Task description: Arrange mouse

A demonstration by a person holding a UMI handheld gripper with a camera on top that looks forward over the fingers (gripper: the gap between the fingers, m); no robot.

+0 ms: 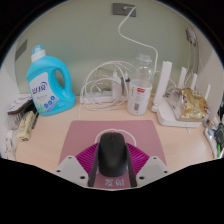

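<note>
Holding the black mouse [112, 155] between our fingers [83, 166] over the pink mouse pad [80, 135], we judge placement nearly done; release remains.

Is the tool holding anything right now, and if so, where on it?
The black mouse sits between the tool's fingers, flanked at its sides, over the pink mouse pad. Whether both fingers actually press on it cannot be told.
</note>
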